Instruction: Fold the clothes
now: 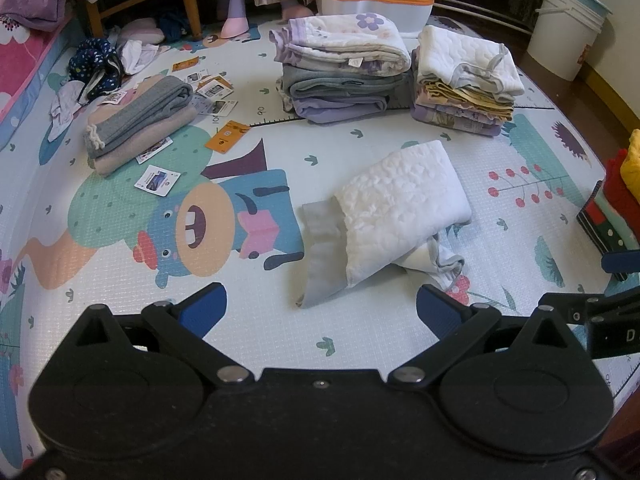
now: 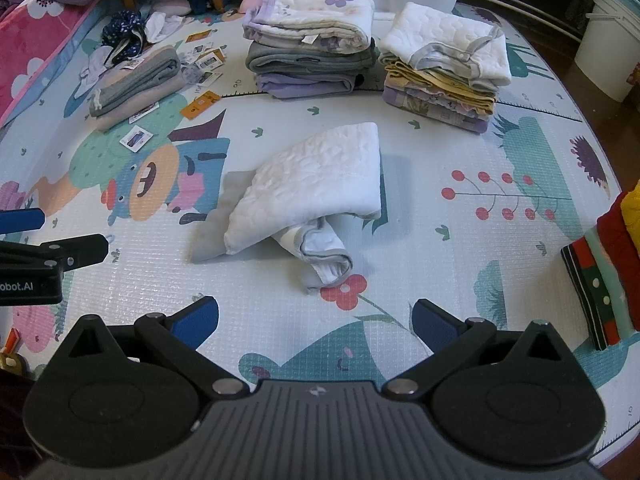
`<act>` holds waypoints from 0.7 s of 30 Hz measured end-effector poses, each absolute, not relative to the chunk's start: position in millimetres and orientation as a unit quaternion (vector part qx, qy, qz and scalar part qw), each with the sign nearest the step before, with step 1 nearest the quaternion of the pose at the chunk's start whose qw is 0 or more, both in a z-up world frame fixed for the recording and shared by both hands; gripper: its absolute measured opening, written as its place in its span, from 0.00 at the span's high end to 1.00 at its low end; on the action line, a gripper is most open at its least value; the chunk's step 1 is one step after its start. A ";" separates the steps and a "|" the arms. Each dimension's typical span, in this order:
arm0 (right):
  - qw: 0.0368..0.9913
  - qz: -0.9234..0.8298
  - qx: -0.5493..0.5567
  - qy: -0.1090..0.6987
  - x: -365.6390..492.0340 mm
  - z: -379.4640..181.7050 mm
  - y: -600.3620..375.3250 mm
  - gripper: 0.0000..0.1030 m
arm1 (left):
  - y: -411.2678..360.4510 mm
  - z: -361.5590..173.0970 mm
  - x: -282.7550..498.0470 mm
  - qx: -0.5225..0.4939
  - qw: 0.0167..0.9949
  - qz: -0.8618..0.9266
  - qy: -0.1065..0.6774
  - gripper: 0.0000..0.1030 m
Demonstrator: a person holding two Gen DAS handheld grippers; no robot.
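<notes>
A white quilted garment with grey trim [image 1: 400, 208] lies partly folded on the play mat [image 1: 360, 340], a grey part sticking out at its left and a loose sleeve at its near right. It also shows in the right wrist view [image 2: 316, 184]. My left gripper [image 1: 320, 308] is open and empty, just short of the garment's near edge. My right gripper [image 2: 316, 320] is open and empty, close in front of the loose sleeve [image 2: 328, 260]. The left gripper's side shows at the left edge of the right wrist view [image 2: 36, 256].
Two stacks of folded clothes [image 1: 344, 68] [image 1: 464, 80] stand at the back. Folded grey and beige items [image 1: 140, 120] and scattered cards [image 1: 228, 140] lie at the left. A red, yellow and striped pile [image 2: 612, 272] sits at the right edge. A white bucket [image 1: 564, 32] stands far right.
</notes>
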State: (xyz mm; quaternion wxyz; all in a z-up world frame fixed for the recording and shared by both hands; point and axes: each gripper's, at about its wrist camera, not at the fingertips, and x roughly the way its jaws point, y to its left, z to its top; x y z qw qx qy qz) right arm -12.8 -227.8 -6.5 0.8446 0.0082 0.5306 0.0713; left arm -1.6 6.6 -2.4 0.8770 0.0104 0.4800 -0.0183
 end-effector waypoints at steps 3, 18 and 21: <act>0.845 0.071 0.008 0.530 -13.0 -6.8 -227.7 0.00 | 6.7 -1.8 -0.8 0.011 0.877 -0.018 0.480 0.00; 0.853 0.071 0.024 0.517 11.3 -17.2 -236.2 0.00 | 27.6 -37.9 24.6 0.014 0.874 -0.013 0.486 0.01; 0.856 0.081 0.010 0.510 19.0 -24.4 -232.6 0.00 | 29.3 -49.1 31.6 0.023 0.879 -0.034 0.474 0.01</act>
